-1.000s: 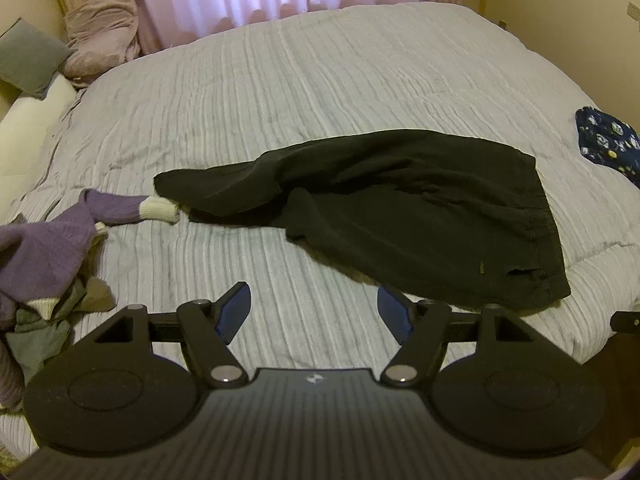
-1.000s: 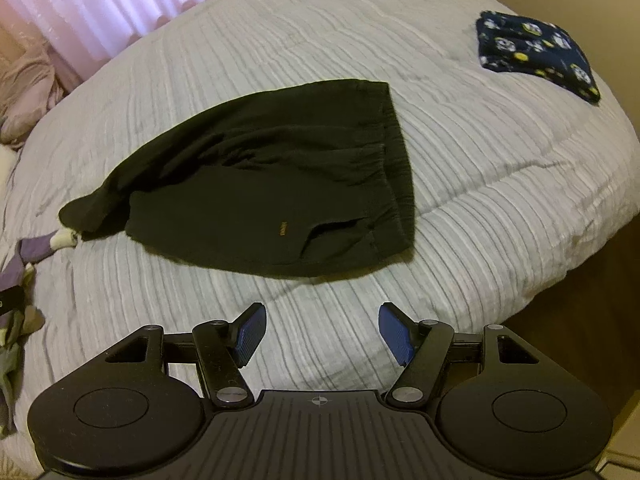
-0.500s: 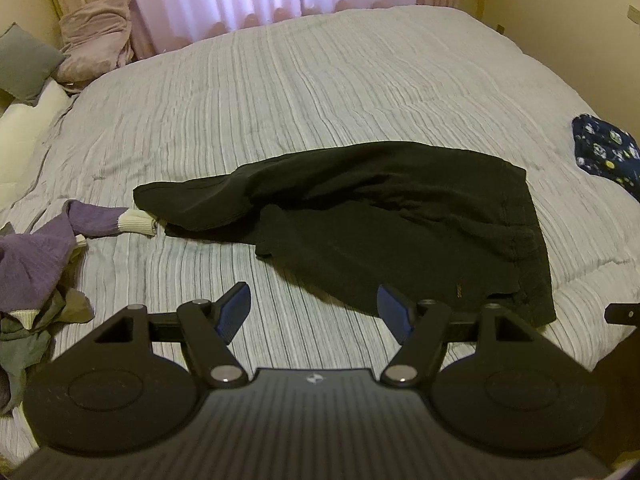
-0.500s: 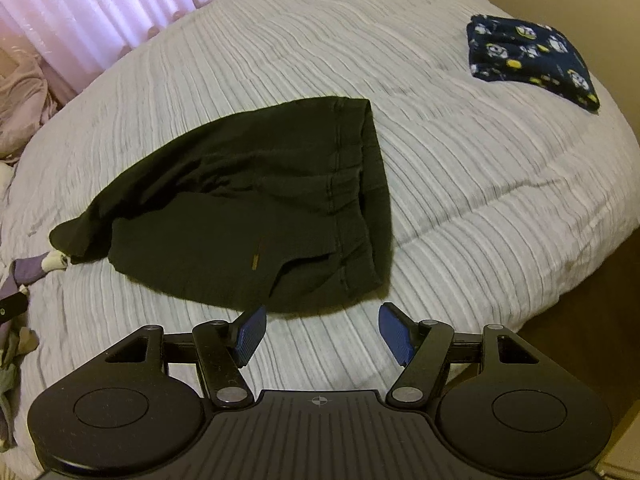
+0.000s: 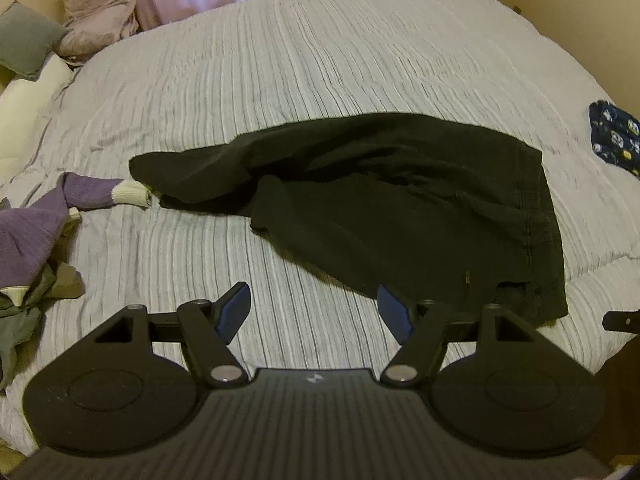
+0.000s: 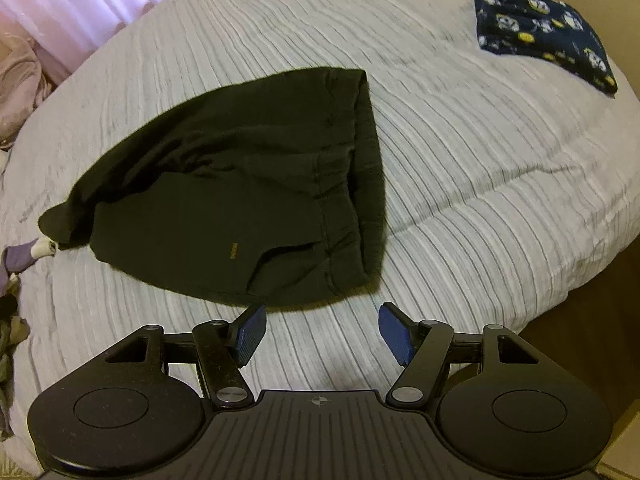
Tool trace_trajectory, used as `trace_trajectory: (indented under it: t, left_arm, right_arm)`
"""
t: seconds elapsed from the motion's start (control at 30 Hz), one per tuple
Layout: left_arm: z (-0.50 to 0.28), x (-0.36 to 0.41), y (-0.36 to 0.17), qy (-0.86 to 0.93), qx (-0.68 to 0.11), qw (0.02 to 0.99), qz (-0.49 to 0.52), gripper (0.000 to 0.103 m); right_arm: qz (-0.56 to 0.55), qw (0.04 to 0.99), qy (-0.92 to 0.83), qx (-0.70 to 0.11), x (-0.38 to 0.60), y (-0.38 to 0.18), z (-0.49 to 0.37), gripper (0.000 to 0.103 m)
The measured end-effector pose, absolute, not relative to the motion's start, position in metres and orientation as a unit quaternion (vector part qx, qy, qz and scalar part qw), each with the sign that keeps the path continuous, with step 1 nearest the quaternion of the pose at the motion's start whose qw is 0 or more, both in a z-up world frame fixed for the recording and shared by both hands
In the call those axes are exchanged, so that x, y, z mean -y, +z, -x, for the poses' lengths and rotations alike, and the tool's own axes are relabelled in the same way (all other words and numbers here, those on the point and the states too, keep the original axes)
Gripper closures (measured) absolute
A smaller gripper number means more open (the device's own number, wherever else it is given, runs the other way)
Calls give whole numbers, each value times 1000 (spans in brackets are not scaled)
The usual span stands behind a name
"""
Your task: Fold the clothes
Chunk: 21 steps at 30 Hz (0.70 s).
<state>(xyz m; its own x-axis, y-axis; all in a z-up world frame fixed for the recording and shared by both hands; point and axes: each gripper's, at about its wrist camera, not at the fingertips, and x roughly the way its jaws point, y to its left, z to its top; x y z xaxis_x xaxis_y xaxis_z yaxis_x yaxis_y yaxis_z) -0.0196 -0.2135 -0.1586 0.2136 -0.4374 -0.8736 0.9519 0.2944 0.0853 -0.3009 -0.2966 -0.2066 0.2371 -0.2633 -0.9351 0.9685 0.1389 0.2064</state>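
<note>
A black pair of trousers (image 5: pixel 384 208) lies crumpled on the grey striped bedspread (image 5: pixel 280 80), waistband to the right and legs bunched toward the left. My left gripper (image 5: pixel 314 310) hovers open over the bedspread, its right pad just before the trousers' near hem. In the right wrist view the same black trousers (image 6: pixel 240 200) fill the middle. My right gripper (image 6: pixel 322 330) is open just in front of the waistband corner, nothing between its pads.
A folded navy patterned garment (image 6: pixel 544 36) lies at the bed's right edge, also seen as the navy garment (image 5: pixel 612 140). A purple sweater (image 5: pixel 36 220) and olive clothes (image 5: pixel 24 304) are heaped at the left. Pillows (image 5: pixel 28 36) sit at the far left; the bed's edge (image 6: pixel 580 280) drops off right.
Both grippers have drifted closer to the trousers, which now sit lower and nearer the pads in each view. The jaws have kept the same width.
</note>
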Motion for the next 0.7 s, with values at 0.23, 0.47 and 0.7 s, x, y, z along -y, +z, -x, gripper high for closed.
trace_trajectory:
  t: [0.23,0.47,0.7]
  left_arm:
    - [5,215,-198,-481,-415,700,-328,36]
    - [-9,210,-222,-449,-453,703,-316,36]
    - [-7,216,-217,-421,-460,721,-301,36]
  right_arm:
    - [-502,635,-474,-347,296,-255,319,37]
    - [-650,576,-467,-167,297,-335,353,37]
    - [-652,556,-500,-122,336,-377,355,69]
